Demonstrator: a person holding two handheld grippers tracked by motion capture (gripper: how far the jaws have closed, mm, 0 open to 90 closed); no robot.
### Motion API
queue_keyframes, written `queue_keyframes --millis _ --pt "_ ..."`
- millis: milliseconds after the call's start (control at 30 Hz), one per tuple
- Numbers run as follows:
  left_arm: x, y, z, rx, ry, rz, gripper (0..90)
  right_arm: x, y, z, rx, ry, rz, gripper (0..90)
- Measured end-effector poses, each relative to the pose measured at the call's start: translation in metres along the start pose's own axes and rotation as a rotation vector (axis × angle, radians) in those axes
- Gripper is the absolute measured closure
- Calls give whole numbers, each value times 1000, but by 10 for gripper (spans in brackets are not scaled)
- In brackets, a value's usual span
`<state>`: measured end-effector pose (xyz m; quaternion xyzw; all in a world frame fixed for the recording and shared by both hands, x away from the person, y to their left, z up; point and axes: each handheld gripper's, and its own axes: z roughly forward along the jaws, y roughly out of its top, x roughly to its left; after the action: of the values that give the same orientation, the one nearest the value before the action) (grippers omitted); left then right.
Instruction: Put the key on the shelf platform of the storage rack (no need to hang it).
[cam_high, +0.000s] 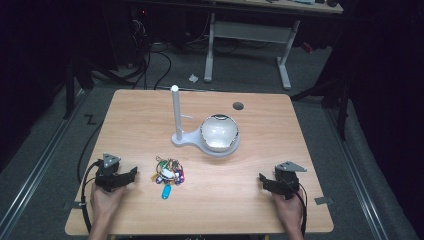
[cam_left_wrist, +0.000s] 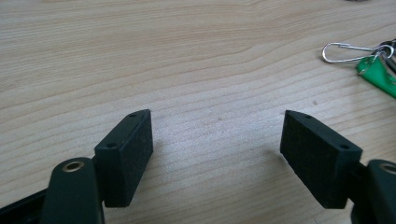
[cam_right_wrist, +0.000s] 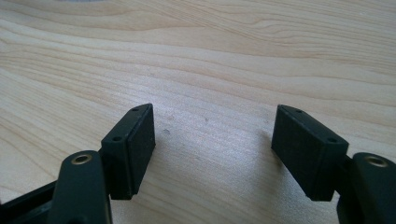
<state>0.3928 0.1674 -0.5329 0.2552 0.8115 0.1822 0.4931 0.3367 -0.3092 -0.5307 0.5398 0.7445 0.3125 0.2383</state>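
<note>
1. Table (cam_high: 260, 175): wood, holds everything.
2. Stand (cam_high: 176, 117): white post and base, mid-table, bowl (cam_high: 219, 132) tilted on its base.
3. Left gripper (cam_high: 131, 174): resting on the near-left table, jaws spread, nothing between them.
4. Right gripper (cam_high: 263, 180): near-right, jaws spread, empty.
5. Keys (cam_high: 168, 172): bunch with coloured tags, flat on the table just right of the left gripper, well apart from the right.

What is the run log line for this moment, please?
left gripper: open, beside bunch of keys | right gripper: open, over bare table | keys: untouched
</note>
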Motion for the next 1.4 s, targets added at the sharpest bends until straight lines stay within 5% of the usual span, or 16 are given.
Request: queue_keyframes --millis 500,1400 --pt "-3 -1 -13 35 -42 11 276 0 0 0 0 0 0 304" --pt "-38 -22 -38 131 -101 52 274 0 0 0 0 0 0 305"
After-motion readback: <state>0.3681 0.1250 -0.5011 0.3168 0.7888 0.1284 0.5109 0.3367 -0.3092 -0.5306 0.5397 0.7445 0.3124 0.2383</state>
